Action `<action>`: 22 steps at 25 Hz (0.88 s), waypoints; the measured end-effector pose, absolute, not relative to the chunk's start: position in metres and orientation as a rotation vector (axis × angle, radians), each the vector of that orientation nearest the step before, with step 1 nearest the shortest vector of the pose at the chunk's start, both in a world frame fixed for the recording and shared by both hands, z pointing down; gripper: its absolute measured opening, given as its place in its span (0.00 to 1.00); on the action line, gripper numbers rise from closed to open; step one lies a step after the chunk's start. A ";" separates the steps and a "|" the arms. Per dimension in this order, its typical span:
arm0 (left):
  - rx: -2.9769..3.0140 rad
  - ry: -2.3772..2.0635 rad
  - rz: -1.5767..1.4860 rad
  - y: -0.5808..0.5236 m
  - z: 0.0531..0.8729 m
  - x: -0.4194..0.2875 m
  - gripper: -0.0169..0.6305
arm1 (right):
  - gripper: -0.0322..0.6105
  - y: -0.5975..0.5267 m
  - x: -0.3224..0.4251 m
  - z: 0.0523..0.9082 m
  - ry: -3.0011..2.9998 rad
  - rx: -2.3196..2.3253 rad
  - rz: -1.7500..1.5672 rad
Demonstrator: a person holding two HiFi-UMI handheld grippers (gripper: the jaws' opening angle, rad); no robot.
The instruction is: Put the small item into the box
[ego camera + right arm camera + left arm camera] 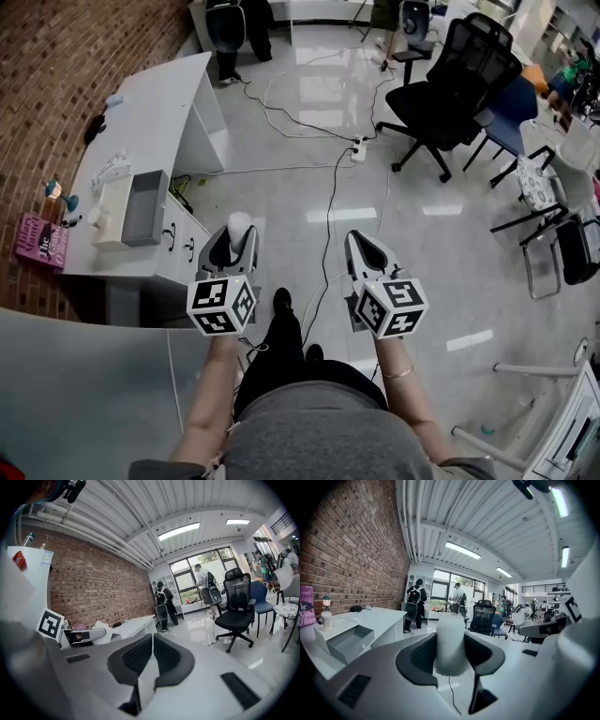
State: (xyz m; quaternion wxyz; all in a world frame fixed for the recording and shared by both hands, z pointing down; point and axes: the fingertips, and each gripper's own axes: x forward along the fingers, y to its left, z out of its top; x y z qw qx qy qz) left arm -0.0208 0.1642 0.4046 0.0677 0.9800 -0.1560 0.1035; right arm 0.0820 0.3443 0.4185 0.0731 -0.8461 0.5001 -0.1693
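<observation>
Item (450, 641), small, white, cylindrical, stands upright, clamped in my left tongs (241, 232), whose jaws stand wide to carry it. Its grey box (142, 211) lies open on the desk (159, 103), far left. Right tongs (151, 641) are closed and empty, spare.

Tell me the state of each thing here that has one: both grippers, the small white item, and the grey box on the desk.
Left gripper: closed on the small white item.
Small white item: upright between the left jaws, off the desk.
Right gripper: jaws together, empty.
Grey box: open-topped, on the white desk, nothing seen inside.
</observation>
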 end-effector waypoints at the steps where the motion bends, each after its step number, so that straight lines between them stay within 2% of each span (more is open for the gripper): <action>1: 2.949 -0.472 0.313 0.156 0.406 -0.015 0.31 | 0.05 0.337 0.086 0.420 1.510 -2.542 -0.515; 22: 2.914 -0.476 0.342 -0.023 0.414 0.078 0.31 | 0.05 0.146 0.184 0.414 1.537 -2.545 -0.559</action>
